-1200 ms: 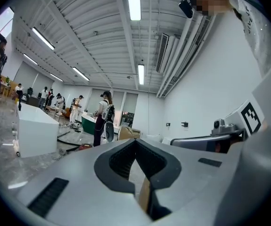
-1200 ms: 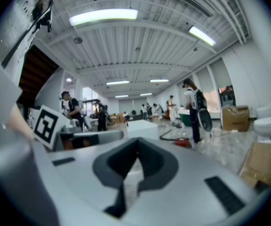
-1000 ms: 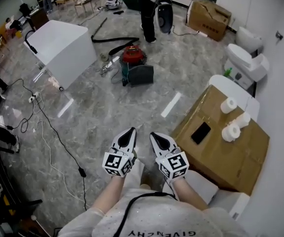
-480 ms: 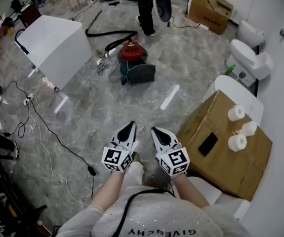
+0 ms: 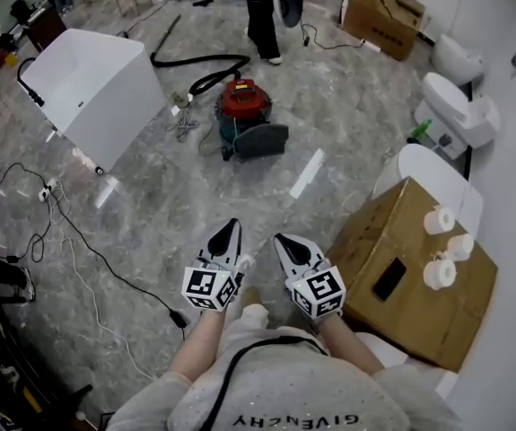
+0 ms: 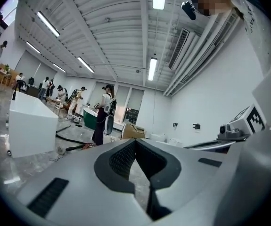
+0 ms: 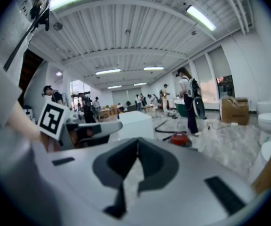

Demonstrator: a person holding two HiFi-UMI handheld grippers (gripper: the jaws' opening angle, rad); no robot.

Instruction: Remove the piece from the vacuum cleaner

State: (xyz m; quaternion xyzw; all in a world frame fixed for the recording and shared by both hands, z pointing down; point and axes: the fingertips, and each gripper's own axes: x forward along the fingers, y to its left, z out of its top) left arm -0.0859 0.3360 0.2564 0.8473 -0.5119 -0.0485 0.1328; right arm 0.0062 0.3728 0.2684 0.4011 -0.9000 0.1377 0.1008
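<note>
big grey marble floor (image 5: 240,196) takes up most of the head view. a white cabinet (image 5: 87,83) sits at about 10 o'clock from the grippers, and a cardboard box (image 5: 365,241) is just beside them at 3 o'clock, with paper rolls (image 5: 439,241) on top.

the red vacuum (image 5: 242,106) is out at 12 o'clock on the floor, well apart from both grippers. its black hose (image 5: 199,64) curls off behind it toward 11. there's a grey part at the near end of the vacuum, but from here i can't tell which bit is "the piece".

the left gripper (image 5: 229,232) and right gripper (image 5: 282,242) are side by side, low in front of the person and pointing at the vacuum. both are clenched tight with nothing in them, and their own views show the pads meeting on bare air.

so i'd call this the approach step, with nothing touched yet. the next move is probably to close the gap to the vacuum, get low, open at least one gripper, and pin the body with the other while pulling the piece off.
</note>
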